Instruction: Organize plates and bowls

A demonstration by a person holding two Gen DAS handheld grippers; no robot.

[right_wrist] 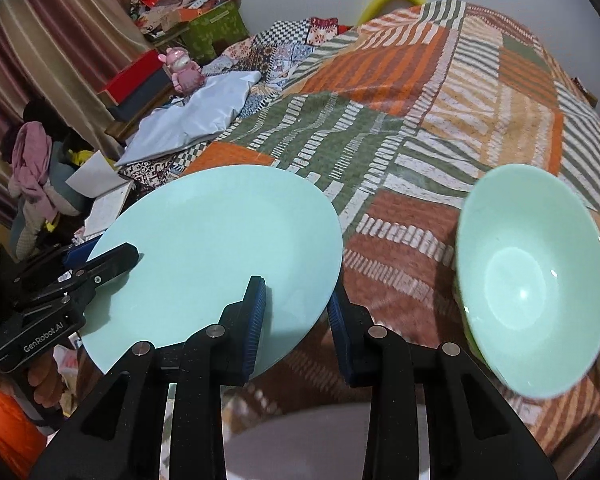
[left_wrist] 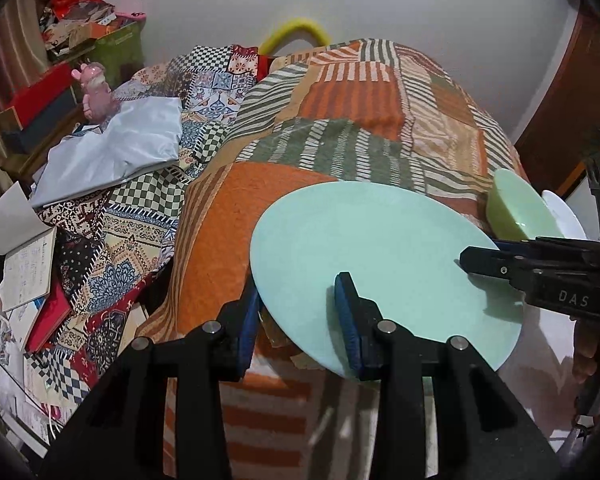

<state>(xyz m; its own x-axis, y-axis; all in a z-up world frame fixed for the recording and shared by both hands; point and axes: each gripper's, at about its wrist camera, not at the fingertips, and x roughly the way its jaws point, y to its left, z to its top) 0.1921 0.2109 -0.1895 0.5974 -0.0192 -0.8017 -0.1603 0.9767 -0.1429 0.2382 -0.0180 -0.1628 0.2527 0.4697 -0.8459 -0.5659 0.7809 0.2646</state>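
Both grippers pointed steeply downward over the bed. The left gripper (left_wrist: 300, 312) was nearly closed, its blue-padded fingers (left_wrist: 346, 320) clamped across the near rim of the round pale mint-green plate (left_wrist: 372, 248), one above and one beneath. The right gripper (right_wrist: 296, 320) gripped the same plate (right_wrist: 220, 248) at its adjacent edge in the same manner. The plate was held tilted, clear of the orange, green and white striped patchwork bedspread (right_wrist: 420, 120).

Counted: one plate; one mint-green bowl (right_wrist: 536, 276) right of the right fingers, tilted on edge; one white dish (left_wrist: 564, 212) behind it, partly hidden.

Beyond the fingertips the bedspread lay open; a grey folded cloth (left_wrist: 112, 148) sat far left.
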